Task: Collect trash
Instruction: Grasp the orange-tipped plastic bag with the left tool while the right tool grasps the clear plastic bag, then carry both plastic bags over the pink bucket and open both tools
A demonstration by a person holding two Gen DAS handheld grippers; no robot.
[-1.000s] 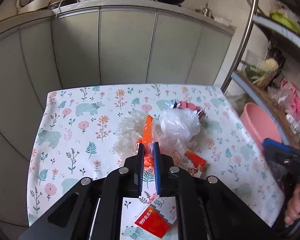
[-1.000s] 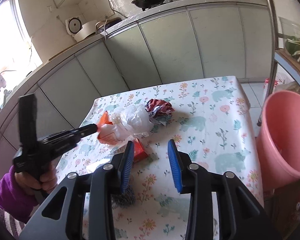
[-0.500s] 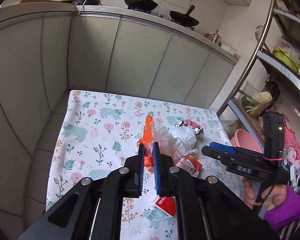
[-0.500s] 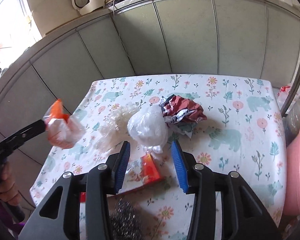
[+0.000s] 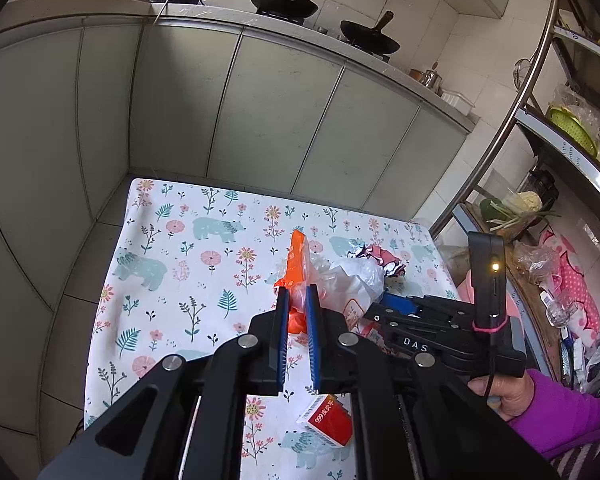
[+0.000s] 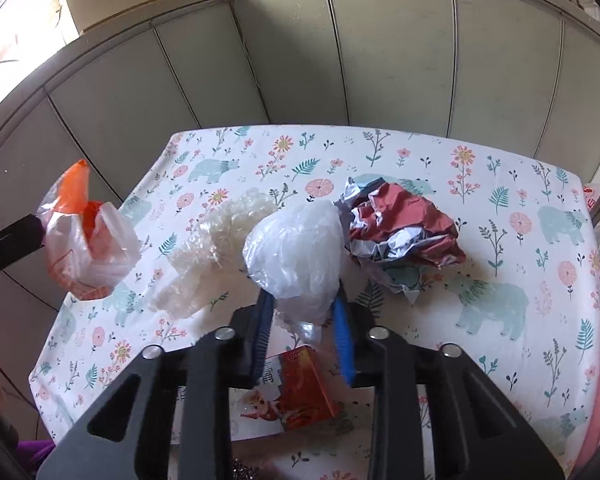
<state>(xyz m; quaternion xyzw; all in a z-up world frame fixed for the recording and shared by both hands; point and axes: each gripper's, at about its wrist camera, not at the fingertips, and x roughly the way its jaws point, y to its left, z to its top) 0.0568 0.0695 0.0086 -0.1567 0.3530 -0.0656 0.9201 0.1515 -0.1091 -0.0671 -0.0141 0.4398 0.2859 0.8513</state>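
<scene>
An orange bag (image 5: 296,268) is clamped in the left gripper (image 5: 297,300), above the table (image 6: 500,320). A white bag (image 6: 296,252) on the table is flanked by the right gripper (image 6: 302,312), whose jaws have just been closing.

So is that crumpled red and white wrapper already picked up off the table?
No, the crumpled red and white wrapper lies on the floral tablecloth, beside the right gripper, which has a clear plastic bag between its fingers.
</scene>
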